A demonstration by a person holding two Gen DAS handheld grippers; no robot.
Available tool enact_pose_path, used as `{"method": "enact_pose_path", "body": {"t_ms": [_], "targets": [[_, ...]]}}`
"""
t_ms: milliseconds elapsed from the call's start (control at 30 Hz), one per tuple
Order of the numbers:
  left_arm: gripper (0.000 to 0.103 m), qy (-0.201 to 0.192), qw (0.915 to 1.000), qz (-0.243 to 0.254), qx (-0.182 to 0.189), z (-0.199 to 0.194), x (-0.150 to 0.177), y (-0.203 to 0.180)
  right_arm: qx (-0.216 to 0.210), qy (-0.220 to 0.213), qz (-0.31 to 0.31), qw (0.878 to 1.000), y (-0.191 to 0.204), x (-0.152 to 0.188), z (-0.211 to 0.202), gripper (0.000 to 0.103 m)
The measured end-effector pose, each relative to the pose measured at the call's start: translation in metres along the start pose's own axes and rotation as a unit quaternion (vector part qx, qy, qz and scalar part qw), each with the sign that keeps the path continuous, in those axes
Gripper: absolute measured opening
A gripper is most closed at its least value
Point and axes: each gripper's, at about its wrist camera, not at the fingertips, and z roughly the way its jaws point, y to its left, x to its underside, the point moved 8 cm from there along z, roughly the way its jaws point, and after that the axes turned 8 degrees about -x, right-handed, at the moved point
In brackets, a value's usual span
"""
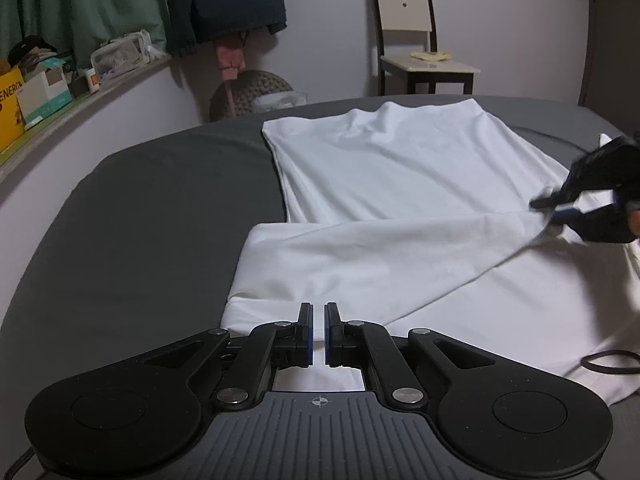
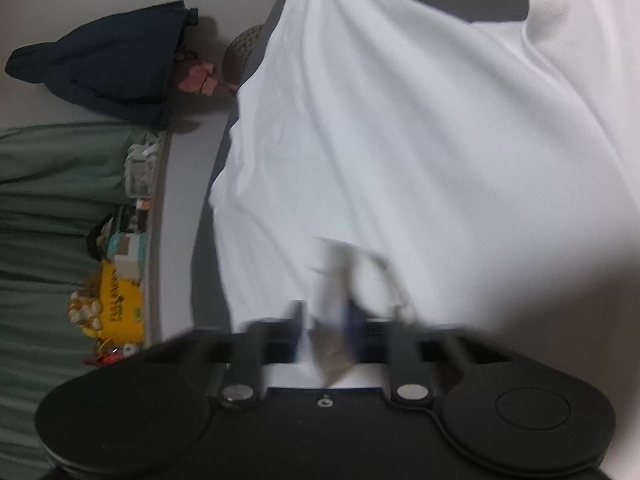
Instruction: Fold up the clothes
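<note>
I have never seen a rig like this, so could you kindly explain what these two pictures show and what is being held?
There is no robot here: a person holds a two-finger tool in each hand, each carrying a wide-angle camera. One picture looks along the left gripper, whose fingers stand nearly closed with a slim gap, over the near edge of a white garment spread on a grey bed. At that picture's right edge, the right gripper pinches a fold of the cloth and lifts it. The other picture, blurred, is that gripper's own view.

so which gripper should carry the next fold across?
Right. The right gripper already pinches a raised flap of the white shirt; the left gripper sits at the near edge, jaws barely apart, holding nothing visible.
</note>
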Motion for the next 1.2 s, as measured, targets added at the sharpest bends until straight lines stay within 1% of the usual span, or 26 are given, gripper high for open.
{"method": "enact_pose_path", "body": {"t_ms": [33, 100, 133, 200, 267, 333, 367, 400, 433, 467, 533, 600, 667, 733, 833, 933, 1000, 1067, 1100, 1133, 1200], "targets": [[0.003, -0.002, 0.9999, -0.011, 0.006, -0.002, 0.001, 0.003, -0.003, -0.009, -0.005, 1.000, 0.000, -0.002, -0.001, 0.005], [0.003, 0.002, 0.9989, -0.040, 0.022, 0.011, -0.001, 0.003, -0.022, -0.028, -0.020, 0.999, 0.007, -0.004, -0.007, 0.005], [0.003, 0.009, 0.9984, -0.051, 0.023, 0.012, 0.000, 0.005, -0.036, -0.032, -0.032, 0.998, 0.016, -0.005, -0.009, 0.005], [0.003, 0.023, 0.9977, -0.058, 0.027, 0.014, 0.003, 0.009, -0.056, -0.035, -0.059, 0.996, 0.036, -0.006, -0.011, 0.005], [0.003, 0.024, 0.9955, -0.082, 0.042, 0.018, 0.006, 0.013, -0.066, -0.031, -0.079, 0.994, 0.054, -0.004, -0.010, 0.005], [0.003, 0.029, 0.9931, -0.106, 0.041, 0.021, 0.010, 0.018, -0.073, -0.025, -0.095, 0.992, 0.071, -0.001, -0.009, 0.005], [0.003, 0.030, 0.9911, -0.121, 0.047, 0.022, 0.011, 0.021, -0.077, -0.022, -0.103, 0.991, 0.080, 0.001, -0.009, 0.005], [0.003, 0.030, 0.9888, -0.138, 0.047, 0.023, 0.013, 0.025, -0.080, -0.020, -0.111, 0.990, 0.089, 0.003, -0.008, 0.005], [0.003, 0.035, 0.9870, -0.152, 0.040, 0.024, 0.015, 0.030, -0.084, -0.017, -0.120, 0.989, 0.098, 0.005, -0.008, 0.005], [0.003, 0.037, 0.9860, -0.159, 0.036, 0.025, 0.016, 0.033, -0.088, -0.014, -0.128, 0.988, 0.107, 0.006, -0.007, 0.005], [0.003, 0.019, 0.9823, -0.181, 0.043, 0.022, 0.017, 0.038, -0.095, -0.008, -0.144, 0.985, 0.124, 0.010, -0.006, 0.005], [0.003, 0.022, 0.9777, -0.201, 0.056, 0.023, 0.020, 0.040, -0.103, -0.002, -0.160, 0.982, 0.142, 0.014, -0.005, 0.006], [0.003, 0.022, 0.9706, -0.227, 0.078, 0.023, 0.023, 0.040, -0.108, 0.003, -0.175, 0.979, 0.157, 0.017, -0.005, 0.006], [0.003, 0.017, 0.9645, -0.250, 0.084, 0.023, 0.023, 0.042, -0.108, 0.004, -0.188, 0.976, 0.164, 0.020, -0.007, 0.006], [0.003, 0.010, 0.9490, -0.295, 0.111, 0.025, 0.026, 0.045, -0.109, 0.005, -0.206, 0.972, 0.176, 0.025, -0.009, 0.006], [0.003, 0.006, 0.9352, -0.333, 0.120, 0.025, 0.026, 0.049, -0.103, 0.012, -0.206, 0.973, 0.176, 0.029, -0.011, 0.006], [0.003, 0.004, 0.9305, -0.345, 0.123, 0.025, 0.026, 0.050, -0.096, 0.015, -0.205, 0.974, 0.173, 0.031, -0.011, 0.006], [0.003, -0.001, 0.9216, -0.360, 0.145, 0.025, 0.025, 0.049, -0.091, 0.018, -0.204, 0.975, 0.171, 0.033, -0.011, 0.006], [0.003, -0.002, 0.9213, -0.360, 0.148, 0.025, 0.023, 0.048, -0.090, 0.018, -0.204, 0.975, 0.171, 0.034, -0.012, 0.006], [0.003, -0.002, 0.9183, -0.365, 0.152, 0.024, 0.023, 0.046, -0.091, 0.018, -0.204, 0.975, 0.171, 0.034, -0.014, 0.006], [0.003, 0.019, 0.9138, -0.370, 0.166, 0.028, 0.024, 0.040, -0.093, 0.017, -0.208, 0.973, 0.174, 0.035, -0.015, 0.006]]}}
